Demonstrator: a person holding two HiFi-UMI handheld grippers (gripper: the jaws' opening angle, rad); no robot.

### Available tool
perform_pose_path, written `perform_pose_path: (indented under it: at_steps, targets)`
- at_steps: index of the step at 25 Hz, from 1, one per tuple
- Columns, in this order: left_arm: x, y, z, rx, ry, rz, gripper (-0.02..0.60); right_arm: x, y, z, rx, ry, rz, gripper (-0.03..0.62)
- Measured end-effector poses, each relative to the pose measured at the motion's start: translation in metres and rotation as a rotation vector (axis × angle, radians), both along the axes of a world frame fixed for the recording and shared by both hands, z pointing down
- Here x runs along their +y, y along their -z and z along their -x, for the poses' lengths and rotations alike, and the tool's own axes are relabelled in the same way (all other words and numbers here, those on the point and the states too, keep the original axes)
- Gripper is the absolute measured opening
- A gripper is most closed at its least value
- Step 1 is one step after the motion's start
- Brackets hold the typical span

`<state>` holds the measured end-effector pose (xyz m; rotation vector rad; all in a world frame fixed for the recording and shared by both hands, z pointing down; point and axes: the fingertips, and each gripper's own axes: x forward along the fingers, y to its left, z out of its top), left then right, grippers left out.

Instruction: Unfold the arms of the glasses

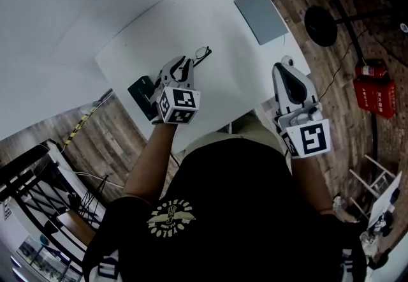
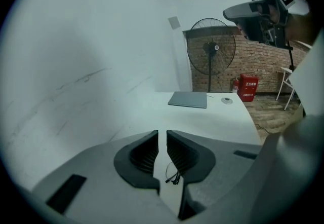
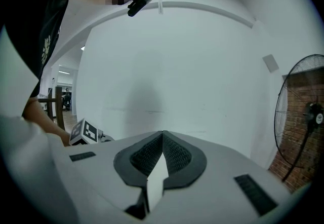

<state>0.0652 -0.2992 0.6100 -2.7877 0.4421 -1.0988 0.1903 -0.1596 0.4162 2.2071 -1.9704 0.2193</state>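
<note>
Glasses [image 1: 202, 53]: thin dark wire frame, lay on white tabletop [image 1: 210, 13] just ahead of L gripper [image 2: 162, 134], jaws slightly apart, gripping nothing. R gripper [image 3: 162, 134] jaws clenched, empty.

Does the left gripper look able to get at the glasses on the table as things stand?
Probably yes. The left gripper hangs right by the glasses with its jaws slightly apart, and its own view shows nothing in the way, only bare table.
</note>
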Motion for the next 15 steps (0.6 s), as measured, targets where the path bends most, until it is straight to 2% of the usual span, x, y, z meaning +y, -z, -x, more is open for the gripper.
perform_pose_path:
  at_steps: [6,15]
  targets:
    - [0.006,-0.041,-0.003,-0.123,-0.035,0.028,0.069,0.010,-0.001,-0.004,-0.011,-0.018,-0.027,0.002]
    - [0.010,-0.089,-0.002,-0.277,-0.073,0.032,0.095,0.021,-0.022,-0.008,-0.036,-0.030,0.026,0.000]
